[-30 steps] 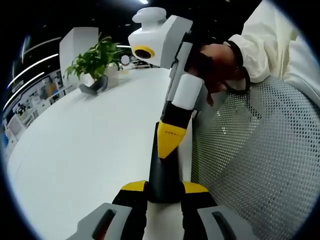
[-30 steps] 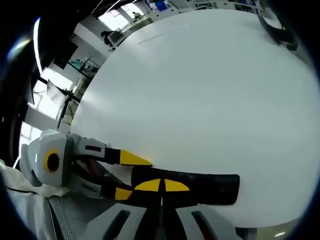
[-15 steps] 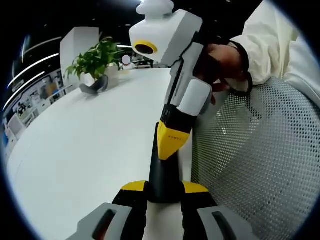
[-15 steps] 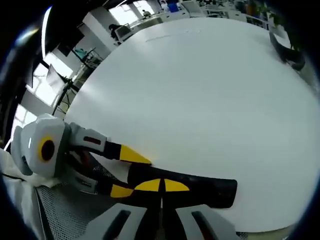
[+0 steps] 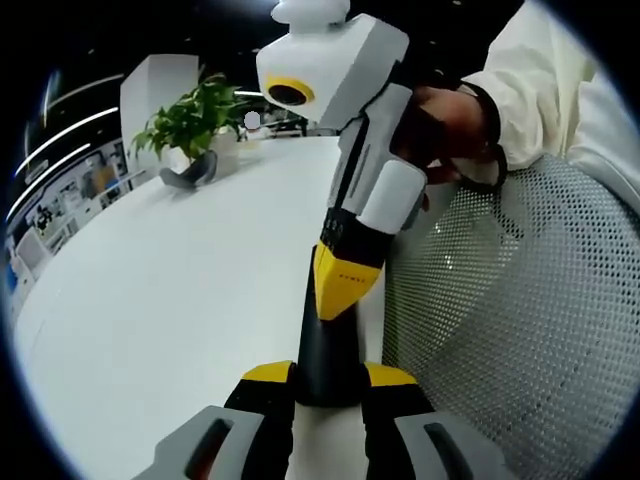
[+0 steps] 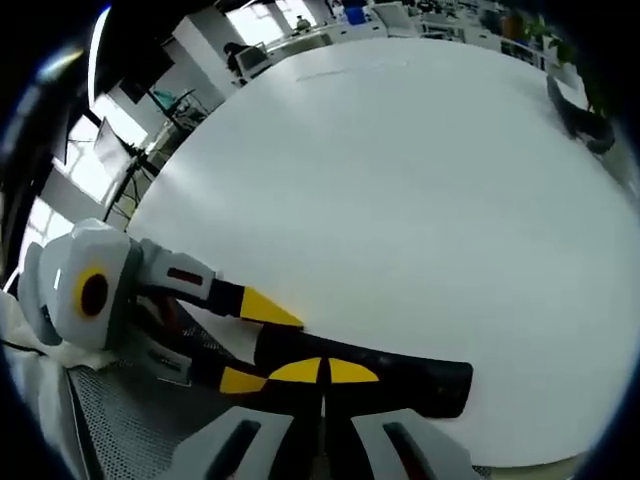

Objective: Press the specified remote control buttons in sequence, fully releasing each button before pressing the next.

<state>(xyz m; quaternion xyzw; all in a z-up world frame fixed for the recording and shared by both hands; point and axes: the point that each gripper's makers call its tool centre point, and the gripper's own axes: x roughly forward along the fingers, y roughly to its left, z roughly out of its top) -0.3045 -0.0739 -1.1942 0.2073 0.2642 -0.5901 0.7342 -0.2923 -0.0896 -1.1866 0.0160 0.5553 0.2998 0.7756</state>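
Left tool grips the black remote control at the white table edge; right tool, closed, presses its tips on it.

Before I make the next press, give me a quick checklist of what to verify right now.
1. Hold on the slim black remote control: the left tool is clamped on its near end. Ok.
2. Right tool jaws closed to a single pressing point: ok.
3. Previous button fully released: the right tool's yellow tip sits against the remote. Cannot tell.
4. Which button lies under the tip: no buttons are legible. Cannot tell.
5. Remote visible in both views: ok.
6. Remote over the round white table: at its edge, beside the grey mesh chair. Ok.
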